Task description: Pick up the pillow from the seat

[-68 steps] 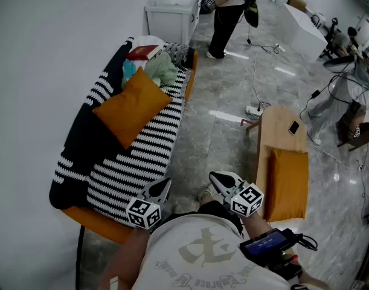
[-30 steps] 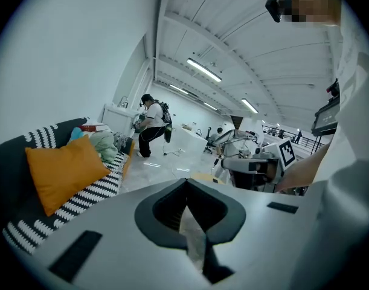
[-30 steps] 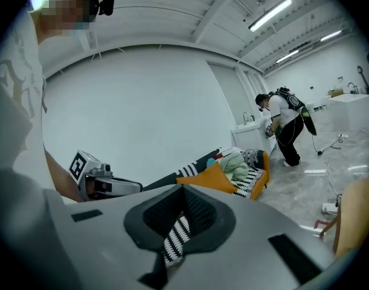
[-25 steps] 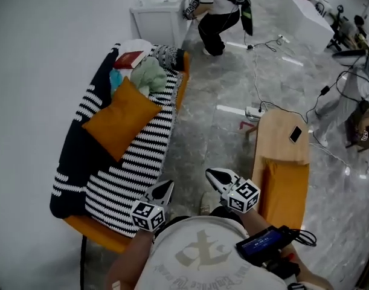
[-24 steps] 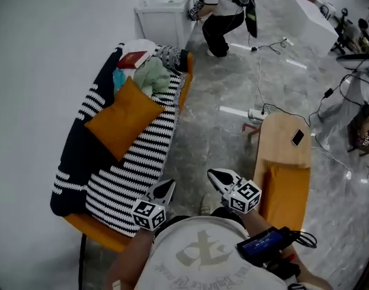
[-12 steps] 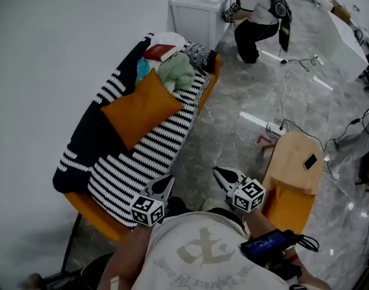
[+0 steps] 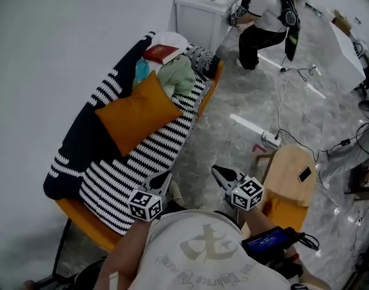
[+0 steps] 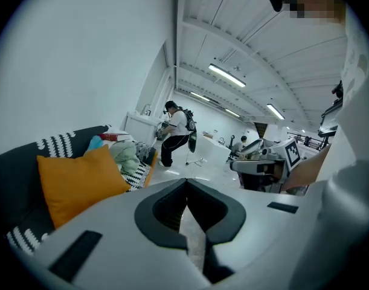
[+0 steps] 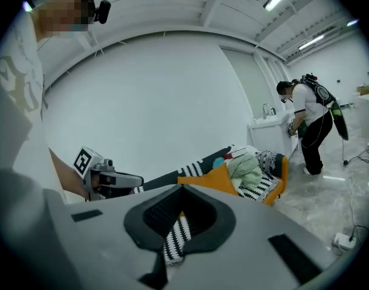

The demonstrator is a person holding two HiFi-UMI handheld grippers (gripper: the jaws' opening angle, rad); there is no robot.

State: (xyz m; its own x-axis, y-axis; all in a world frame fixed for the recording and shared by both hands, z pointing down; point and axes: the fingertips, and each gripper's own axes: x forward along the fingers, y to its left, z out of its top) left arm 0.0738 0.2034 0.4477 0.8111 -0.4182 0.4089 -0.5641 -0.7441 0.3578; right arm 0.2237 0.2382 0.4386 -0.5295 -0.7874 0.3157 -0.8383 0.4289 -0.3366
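Turned more toward the sofa than a moment ago, left gripper and right gripper both clenched, empty, held low by the person's body, orange pillow untouched on the seat, well ahead, so reach and grab all left.

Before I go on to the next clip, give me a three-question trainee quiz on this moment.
1. True or false: the pillow lies on the sofa, and neither gripper touches it.
2. Pick one. The left gripper and the right gripper are: A) both shut and empty; B) both wide open; C) both clamped on a book.
3. Short answer: what dark, flat thing lies on the wooden table?

Key: 1 true. 2 A. 3 a phone.
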